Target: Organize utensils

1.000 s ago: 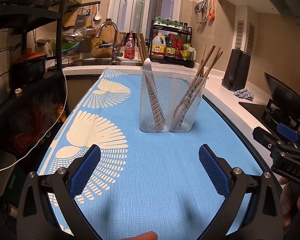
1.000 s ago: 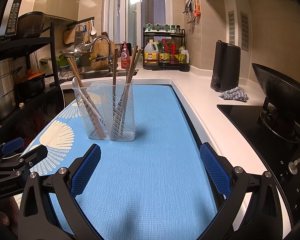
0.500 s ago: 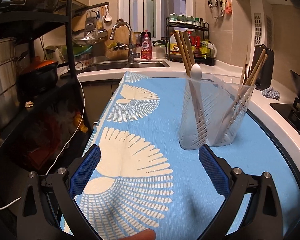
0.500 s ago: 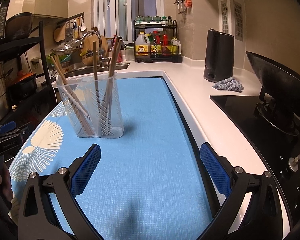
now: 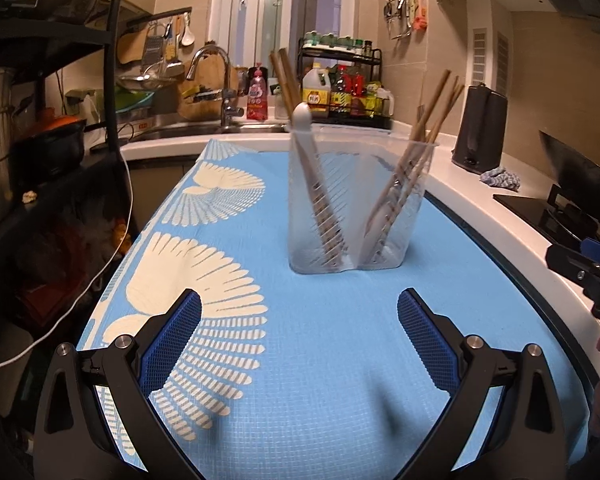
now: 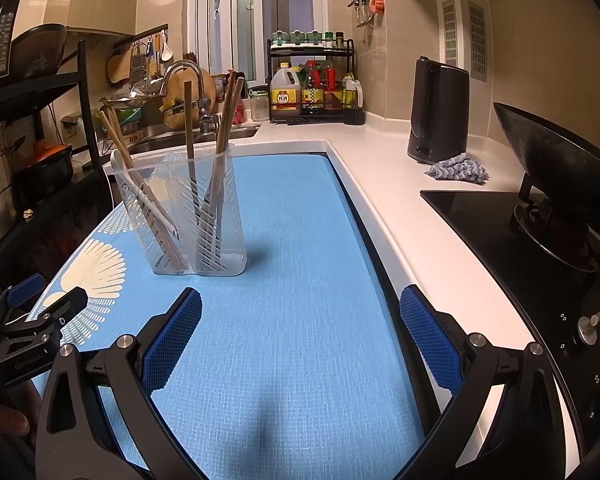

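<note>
A clear plastic utensil holder (image 5: 356, 208) (image 6: 184, 220) with two compartments stands upright on the blue mat (image 5: 320, 340). Wooden chopsticks (image 5: 428, 120) lean in its right compartment in the left wrist view. More chopsticks and a white spoon (image 5: 302, 118) lean in its left one. My left gripper (image 5: 298, 336) is open and empty, well short of the holder. My right gripper (image 6: 300, 336) is also open and empty, with the holder ahead to its left. Each gripper shows at the edge of the other's view.
A sink with a tap (image 5: 220, 92) and a rack of bottles (image 6: 312, 88) lie at the back. A black kettle (image 6: 438, 112) and a grey cloth (image 6: 458, 170) sit on the white counter. The hob with a wok (image 6: 560, 168) is to the right, black shelves (image 5: 40, 120) to the left.
The left wrist view swung left and then back towards the holder, which is again near centre. The right wrist view shifted only slightly. Both grippers stayed open.
</note>
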A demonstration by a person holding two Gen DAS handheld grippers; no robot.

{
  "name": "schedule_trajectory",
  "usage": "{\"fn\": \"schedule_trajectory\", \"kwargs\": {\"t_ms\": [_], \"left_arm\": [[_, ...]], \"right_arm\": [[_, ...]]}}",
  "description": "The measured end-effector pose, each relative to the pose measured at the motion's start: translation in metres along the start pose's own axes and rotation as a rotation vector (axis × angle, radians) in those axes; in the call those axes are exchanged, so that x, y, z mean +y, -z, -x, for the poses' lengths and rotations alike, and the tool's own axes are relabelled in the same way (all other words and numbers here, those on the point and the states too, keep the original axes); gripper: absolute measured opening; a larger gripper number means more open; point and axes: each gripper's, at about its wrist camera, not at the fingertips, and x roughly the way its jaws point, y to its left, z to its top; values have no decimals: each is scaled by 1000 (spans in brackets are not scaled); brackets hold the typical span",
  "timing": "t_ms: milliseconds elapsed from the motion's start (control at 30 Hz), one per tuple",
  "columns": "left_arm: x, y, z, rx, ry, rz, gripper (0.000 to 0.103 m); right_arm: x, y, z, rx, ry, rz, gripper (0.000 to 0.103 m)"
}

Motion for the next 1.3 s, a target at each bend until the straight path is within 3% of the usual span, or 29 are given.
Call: {"fn": "schedule_trajectory", "kwargs": {"t_ms": [533,1300], "left_arm": [[-17,-5,12,-5,10,10,96],[-12,-6,17,-14,30,38,96]], "right_arm": [[4,0,3,-13,-12,4,98],[6,0,4,-17,-16,13,98]]}}
